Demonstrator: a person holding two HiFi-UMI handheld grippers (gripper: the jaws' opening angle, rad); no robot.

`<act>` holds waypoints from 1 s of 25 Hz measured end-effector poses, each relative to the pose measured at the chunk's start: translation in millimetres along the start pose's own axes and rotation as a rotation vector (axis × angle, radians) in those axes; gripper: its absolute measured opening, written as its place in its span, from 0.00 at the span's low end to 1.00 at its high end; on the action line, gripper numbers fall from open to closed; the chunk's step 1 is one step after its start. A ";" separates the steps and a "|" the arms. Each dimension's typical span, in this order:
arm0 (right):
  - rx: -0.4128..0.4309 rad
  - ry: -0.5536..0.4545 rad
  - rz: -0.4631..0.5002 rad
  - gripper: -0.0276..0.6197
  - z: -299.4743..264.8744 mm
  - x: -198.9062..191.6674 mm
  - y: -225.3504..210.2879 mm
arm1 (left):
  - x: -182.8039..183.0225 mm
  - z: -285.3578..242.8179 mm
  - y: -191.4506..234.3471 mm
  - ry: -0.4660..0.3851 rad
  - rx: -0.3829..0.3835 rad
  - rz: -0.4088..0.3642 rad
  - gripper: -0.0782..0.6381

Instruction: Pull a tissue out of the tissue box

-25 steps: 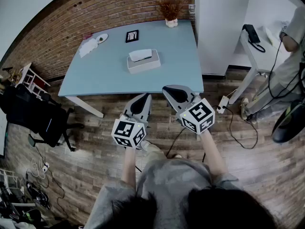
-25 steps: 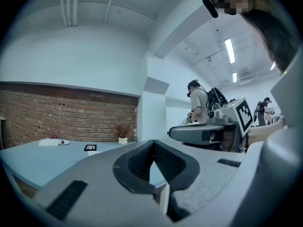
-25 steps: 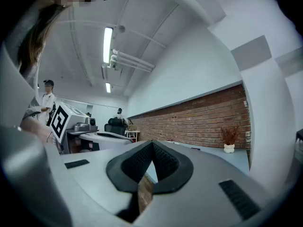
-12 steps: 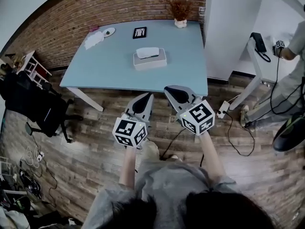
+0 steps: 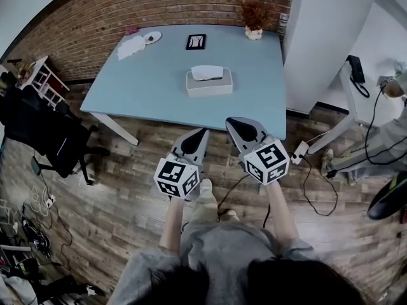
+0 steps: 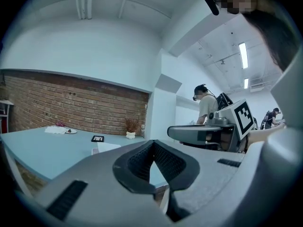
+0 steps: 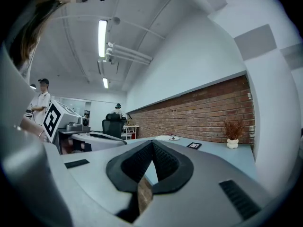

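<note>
A grey tissue box (image 5: 209, 83) with a white tissue (image 5: 207, 72) sticking up from its slot sits near the middle of the light blue table (image 5: 146, 88). Both grippers hover over the wooden floor, short of the table's near edge. My left gripper (image 5: 199, 134) is shut with nothing in it, its tips meeting (image 6: 154, 143). My right gripper (image 5: 240, 123) is also shut and empty, jaws touching (image 7: 152, 143). In the left gripper view the tissue box (image 6: 105, 148) shows low beyond the jaws. The right gripper view does not show the box.
On the table's far side lie a small black frame (image 5: 196, 41), a potted dry plant (image 5: 254, 18), a small dish (image 5: 152, 37) and white papers (image 5: 131, 46). A black office chair (image 5: 48, 138) stands left. A white desk (image 5: 359, 94), cables (image 5: 318, 183) and another person (image 5: 388, 138) are on the right.
The person carrying both grippers has stepped toward the table; the table and tissue box sit lower and nearer in the head view. Both grippers stay shut.
</note>
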State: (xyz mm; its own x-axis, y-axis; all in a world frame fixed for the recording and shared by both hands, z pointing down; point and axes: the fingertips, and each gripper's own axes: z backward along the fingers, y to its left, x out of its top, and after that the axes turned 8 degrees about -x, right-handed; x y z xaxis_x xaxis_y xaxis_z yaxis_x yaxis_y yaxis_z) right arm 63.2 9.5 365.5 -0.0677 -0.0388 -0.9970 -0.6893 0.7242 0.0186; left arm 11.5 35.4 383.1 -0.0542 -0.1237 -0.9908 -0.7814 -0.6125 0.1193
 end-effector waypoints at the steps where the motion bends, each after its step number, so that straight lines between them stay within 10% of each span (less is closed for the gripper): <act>1: -0.006 0.004 0.002 0.04 -5.8 -1.2 -4.2 | -0.8 -4.2 5.7 0.002 -0.004 0.003 0.11; 25: -0.044 0.072 -0.017 0.04 -137.9 -9.9 -65.9 | 6.3 -76.8 133.7 0.050 -0.054 0.030 0.11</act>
State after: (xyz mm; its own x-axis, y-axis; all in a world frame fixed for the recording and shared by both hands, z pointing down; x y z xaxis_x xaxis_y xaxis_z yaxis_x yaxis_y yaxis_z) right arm 9.8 -132.7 384.6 -0.1063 -0.1016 -0.9891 -0.7218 0.6921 0.0065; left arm -45.6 -107.3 397.7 -0.0447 -0.1804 -0.9826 -0.7453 -0.6489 0.1531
